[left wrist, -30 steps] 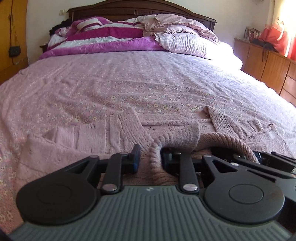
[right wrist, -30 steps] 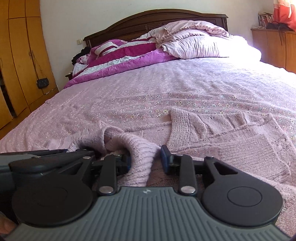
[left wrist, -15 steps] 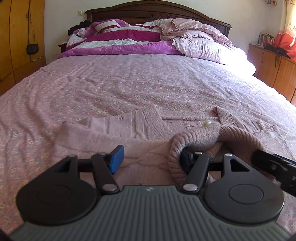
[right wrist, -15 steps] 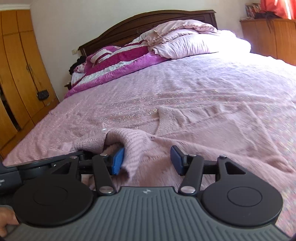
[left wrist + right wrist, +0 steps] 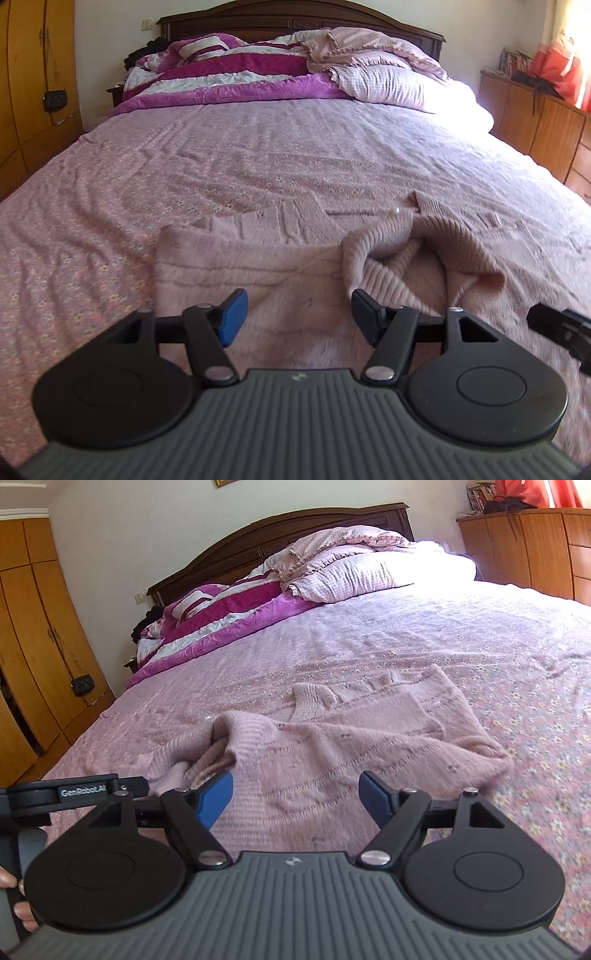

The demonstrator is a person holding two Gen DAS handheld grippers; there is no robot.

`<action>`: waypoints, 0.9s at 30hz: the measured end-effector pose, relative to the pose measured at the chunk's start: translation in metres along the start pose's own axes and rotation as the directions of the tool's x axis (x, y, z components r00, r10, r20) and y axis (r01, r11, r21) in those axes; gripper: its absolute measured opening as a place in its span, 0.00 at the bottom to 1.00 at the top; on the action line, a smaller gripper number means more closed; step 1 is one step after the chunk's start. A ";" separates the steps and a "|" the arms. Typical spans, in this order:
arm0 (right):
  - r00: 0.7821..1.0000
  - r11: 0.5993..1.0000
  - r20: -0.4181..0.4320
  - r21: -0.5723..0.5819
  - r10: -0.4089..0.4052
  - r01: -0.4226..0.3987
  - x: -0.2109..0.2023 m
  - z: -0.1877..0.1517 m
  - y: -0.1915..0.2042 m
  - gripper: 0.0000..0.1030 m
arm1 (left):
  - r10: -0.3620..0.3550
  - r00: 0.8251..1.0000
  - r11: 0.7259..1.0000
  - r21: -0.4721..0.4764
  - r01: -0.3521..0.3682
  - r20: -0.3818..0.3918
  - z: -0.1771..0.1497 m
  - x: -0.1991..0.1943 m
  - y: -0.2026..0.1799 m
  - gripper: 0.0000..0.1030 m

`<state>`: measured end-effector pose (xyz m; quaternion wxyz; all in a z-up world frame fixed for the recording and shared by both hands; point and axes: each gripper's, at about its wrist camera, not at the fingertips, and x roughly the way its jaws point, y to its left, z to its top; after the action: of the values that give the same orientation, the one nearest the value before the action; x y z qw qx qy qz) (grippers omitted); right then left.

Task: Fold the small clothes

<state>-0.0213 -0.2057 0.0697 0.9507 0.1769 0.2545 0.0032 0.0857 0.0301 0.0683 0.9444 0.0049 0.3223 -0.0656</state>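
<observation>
Now both grippers are released. The left gripper [image 5: 297, 314] has its jaws spread wide with nothing between them; the right gripper [image 5: 295, 797] is likewise spread and empty. A second ago each was pinched on a bunched edge of the pink knitted cardigan [image 5: 258, 266]; half a second ago the jaws were already parting with knit draped against one finger. The garment now lies free on the floral bedspread [image 5: 184, 166], just ahead of both tools.

Compared with the earlier frames, both cameras sit higher and further back, so more of the cardigan is visible. The carried edge rests as a raised, rumpled loop [image 5: 391, 251] near the garment's centre, just ahead of the left gripper's right finger.

Judgement: one fold has been laid, but not flat. The loop likely needs smoothing or re-gripping before the next fold. The bedding pile [image 5: 258, 602] at the headboard is well apart.
</observation>
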 end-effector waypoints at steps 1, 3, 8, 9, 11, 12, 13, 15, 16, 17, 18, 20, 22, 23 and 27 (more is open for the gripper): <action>1.000 1.000 -0.001 0.002 0.000 0.000 -0.003 -0.001 0.000 0.80 | 0.002 1.000 1.000 0.011 -0.002 -0.001 -0.003 -0.004 0.000 0.62; 1.000 1.000 -0.006 0.011 -0.001 0.001 -0.009 -0.005 -0.002 0.80 | 0.012 1.000 0.999 0.034 -0.012 -0.003 -0.008 -0.009 -0.001 0.62; 1.000 1.000 -0.018 0.011 -0.023 0.024 -0.019 -0.012 -0.004 0.83 | 0.040 0.999 0.994 0.098 -0.039 -0.005 -0.022 -0.020 -0.004 0.62; 0.999 1.000 -0.021 0.015 -0.026 0.027 -0.021 -0.014 -0.004 0.85 | 0.041 0.999 0.994 0.105 -0.040 -0.006 -0.023 -0.023 -0.004 0.62; 1.000 1.000 -0.025 0.015 -0.019 0.020 -0.025 -0.019 -0.004 0.88 | 0.040 0.999 0.992 0.119 -0.039 -0.005 -0.028 -0.027 -0.005 0.62; 0.999 1.000 -0.027 0.010 -0.016 0.016 -0.026 -0.020 -0.004 0.89 | 0.039 0.999 0.991 0.128 -0.039 -0.002 -0.030 -0.030 -0.006 0.62; 0.999 1.000 -0.030 0.001 -0.015 0.015 -0.028 -0.023 -0.003 0.89 | 0.040 0.999 0.989 0.140 -0.040 0.002 -0.032 -0.032 -0.008 0.62; 0.999 1.000 -0.033 -0.019 -0.015 0.014 -0.031 -0.027 -0.003 0.90 | 0.049 0.999 0.986 0.162 -0.050 0.009 -0.037 -0.036 -0.011 0.62; 0.999 1.000 -0.032 -0.025 -0.016 0.015 -0.033 -0.029 -0.003 0.90 | 0.056 0.998 0.983 0.175 -0.058 0.016 -0.039 -0.038 -0.013 0.62; 0.999 0.999 -0.032 -0.027 -0.018 0.017 -0.034 -0.030 -0.003 0.90 | 0.066 0.997 0.980 0.187 -0.069 0.027 -0.041 -0.040 -0.015 0.62; 0.999 0.999 -0.034 -0.026 -0.021 0.020 -0.036 -0.030 -0.004 0.90 | 0.076 0.996 0.976 0.200 -0.082 0.035 -0.044 -0.042 -0.017 0.62; 0.999 0.999 -0.034 -0.021 -0.026 0.025 -0.038 -0.033 -0.007 0.90 | 0.083 0.996 0.971 0.223 -0.090 0.040 -0.049 -0.044 -0.021 0.62; 0.999 0.999 -0.036 -0.013 -0.034 0.034 -0.039 -0.035 -0.010 0.90 | 0.080 0.996 0.968 0.235 -0.085 0.033 -0.054 -0.045 -0.022 0.62; 0.999 0.999 -0.039 -0.008 -0.038 0.038 -0.038 -0.036 -0.011 0.90 | 0.077 0.997 0.967 0.240 -0.082 0.031 -0.057 -0.045 -0.023 0.62; 0.996 0.998 -0.063 0.004 -0.061 0.062 -0.033 -0.042 -0.017 0.90 | 0.065 0.997 0.957 0.282 -0.071 0.028 -0.066 -0.043 -0.026 0.62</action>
<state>-0.0717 -0.2104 0.0459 0.9414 0.1718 0.2894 -0.0214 0.0082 0.0133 0.0433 0.9387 0.1500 0.3004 -0.0785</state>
